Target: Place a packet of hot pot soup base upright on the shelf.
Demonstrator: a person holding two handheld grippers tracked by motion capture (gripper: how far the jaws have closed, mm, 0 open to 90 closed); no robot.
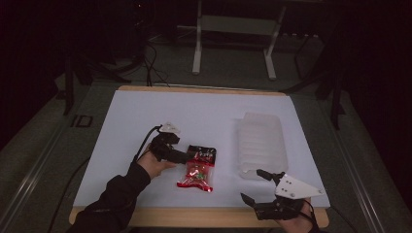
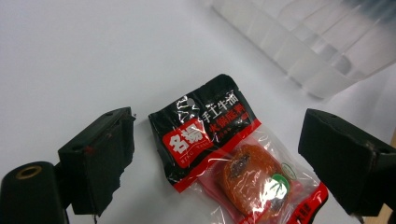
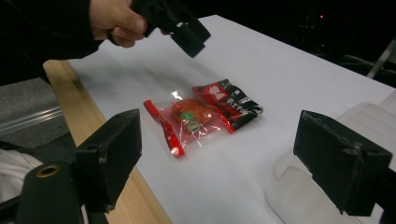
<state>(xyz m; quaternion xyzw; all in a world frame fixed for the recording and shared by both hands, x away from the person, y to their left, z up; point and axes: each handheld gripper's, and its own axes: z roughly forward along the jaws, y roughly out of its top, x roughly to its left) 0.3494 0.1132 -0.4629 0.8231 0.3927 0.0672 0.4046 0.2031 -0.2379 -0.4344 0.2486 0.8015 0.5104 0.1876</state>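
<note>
While the snack packet (image 1: 197, 169) lies flat on the white table (image 1: 145, 111), just left of the ribbed clear plastic tray (image 1: 261, 143), the left gripper (image 2: 212, 154) hovers over its black header end with jaws spread wide — likely lining up to pinch it. Nearer the table's front edge, the right gripper (image 1: 256, 186) waits empty, its jaws also apart — probably kept clear.

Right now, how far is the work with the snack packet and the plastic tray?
Nothing looks done yet: the snack packet lies flat on the white table, apart from the clear plastic tray. In hand: the left gripper, open, hangs just above the packet. The right gripper waits open near the tray. The grasp is probably left, and perhaps a move to the tray.
</note>
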